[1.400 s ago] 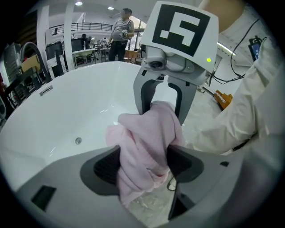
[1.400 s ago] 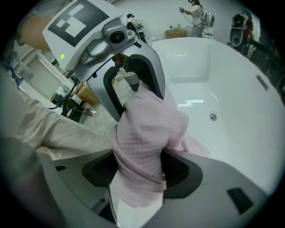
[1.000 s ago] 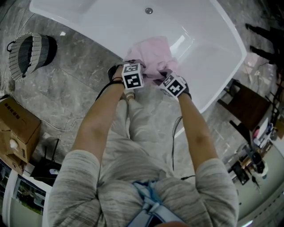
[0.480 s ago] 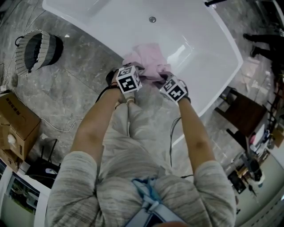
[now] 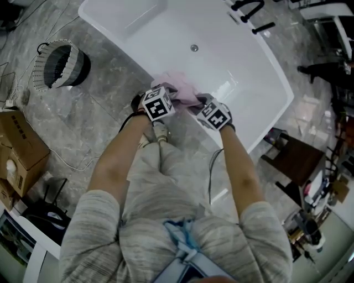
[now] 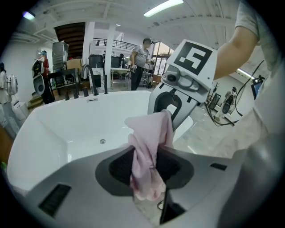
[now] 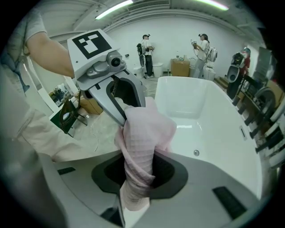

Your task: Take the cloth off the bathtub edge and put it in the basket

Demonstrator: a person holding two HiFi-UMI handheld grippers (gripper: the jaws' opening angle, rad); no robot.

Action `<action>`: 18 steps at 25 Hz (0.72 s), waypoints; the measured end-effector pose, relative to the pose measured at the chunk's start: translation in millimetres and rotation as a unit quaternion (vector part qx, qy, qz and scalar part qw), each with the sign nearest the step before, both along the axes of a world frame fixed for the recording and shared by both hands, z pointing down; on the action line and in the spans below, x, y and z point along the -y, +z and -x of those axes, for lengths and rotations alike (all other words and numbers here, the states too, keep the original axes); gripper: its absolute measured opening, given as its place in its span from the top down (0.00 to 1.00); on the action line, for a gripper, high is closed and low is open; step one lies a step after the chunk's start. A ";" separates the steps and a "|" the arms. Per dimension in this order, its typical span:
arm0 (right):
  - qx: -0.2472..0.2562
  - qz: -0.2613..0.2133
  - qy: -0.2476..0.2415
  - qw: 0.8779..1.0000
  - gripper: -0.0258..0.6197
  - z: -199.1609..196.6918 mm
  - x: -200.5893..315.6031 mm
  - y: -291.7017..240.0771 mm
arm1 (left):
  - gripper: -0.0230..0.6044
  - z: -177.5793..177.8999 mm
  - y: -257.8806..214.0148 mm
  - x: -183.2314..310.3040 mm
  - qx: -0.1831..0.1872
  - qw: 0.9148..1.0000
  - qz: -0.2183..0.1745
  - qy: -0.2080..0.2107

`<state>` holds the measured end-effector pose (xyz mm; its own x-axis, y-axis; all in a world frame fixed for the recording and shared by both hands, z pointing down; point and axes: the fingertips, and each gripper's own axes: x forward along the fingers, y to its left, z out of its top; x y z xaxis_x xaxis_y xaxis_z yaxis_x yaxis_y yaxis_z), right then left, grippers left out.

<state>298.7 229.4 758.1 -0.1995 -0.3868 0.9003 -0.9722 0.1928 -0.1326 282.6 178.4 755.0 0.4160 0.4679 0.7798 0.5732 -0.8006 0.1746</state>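
Note:
A pink cloth (image 5: 180, 92) hangs bunched over the near rim of the white bathtub (image 5: 232, 61), held from both sides. My left gripper (image 5: 164, 95) is shut on its left part, and in the left gripper view the cloth (image 6: 149, 147) is pinched between the jaws and droops below them. My right gripper (image 5: 201, 105) is shut on the right part; the right gripper view shows the cloth (image 7: 143, 142) squeezed in its jaws. The two grippers nearly touch each other. The striped basket (image 5: 62, 65) stands on the floor at far left, well away from both.
A cardboard box (image 5: 16, 149) sits at the left edge with a cable trailing past it. Black taps (image 5: 250, 13) rise at the tub's far end. A dark stool (image 5: 293, 161) stands to the right. People stand far off in the room.
The cloth has been gathered into a smaller bunch between the two grippers and lifted off the tub edge. The head view has swung, bringing the basket further into the picture.

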 end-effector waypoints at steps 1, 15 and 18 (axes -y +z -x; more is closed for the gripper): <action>-0.002 -0.003 -0.006 1.000 0.77 0.5 4.6 -5.9 | 0.74 1.3 -5.8 4.0 -0.002 1.000 -0.001 -0.007; -0.025 -0.054 -0.059 0.996 0.77 21.2 60.8 -89.8 | 0.74 29.2 -91.4 54.3 -0.026 0.995 -0.024 -0.089; -0.027 -0.069 -0.067 0.995 0.77 28.6 70.5 -106.9 | 0.74 37.9 -109.2 61.8 -0.031 0.993 -0.027 -0.107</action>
<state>270.2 158.8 651.1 -0.2105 -0.4806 0.8513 -0.9417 0.3335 -0.0445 244.7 116.6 645.8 0.5496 0.3223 0.7708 0.3973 -0.9124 0.0983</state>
